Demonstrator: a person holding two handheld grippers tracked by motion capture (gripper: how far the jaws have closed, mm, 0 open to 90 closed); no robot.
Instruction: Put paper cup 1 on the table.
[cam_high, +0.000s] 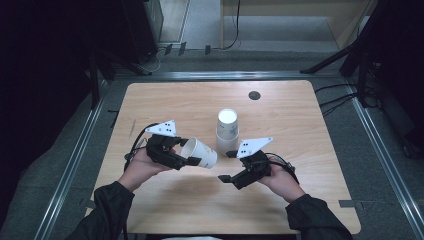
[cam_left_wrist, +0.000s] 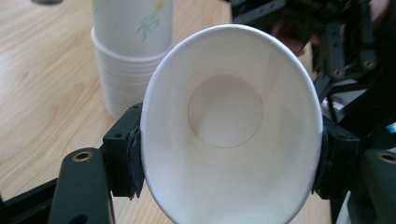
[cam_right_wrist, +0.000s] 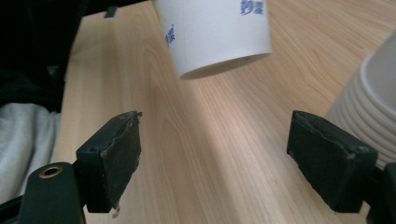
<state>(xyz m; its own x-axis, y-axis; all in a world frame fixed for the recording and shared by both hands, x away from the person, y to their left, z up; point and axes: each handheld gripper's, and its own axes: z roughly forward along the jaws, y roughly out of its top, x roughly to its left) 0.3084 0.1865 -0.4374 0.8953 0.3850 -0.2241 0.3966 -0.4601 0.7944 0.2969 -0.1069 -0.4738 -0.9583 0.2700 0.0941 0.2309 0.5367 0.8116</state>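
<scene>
A white paper cup (cam_high: 199, 153) is clamped at its rim by the left hand-held gripper (cam_high: 191, 151) and held sideways above the table (cam_high: 300, 115), probably so it is kept apart from the stack of paper cups (cam_high: 227, 131) just beside it. The right hand-held gripper (cam_high: 226, 166) is held wide open, with nothing between the jaws. Blue print is seen on the cup's wall, and its mouth is squeezed oval.

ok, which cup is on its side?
The single cup held in the left gripper, tipped sideways above the table. The others sit upside down in a stack.
</scene>
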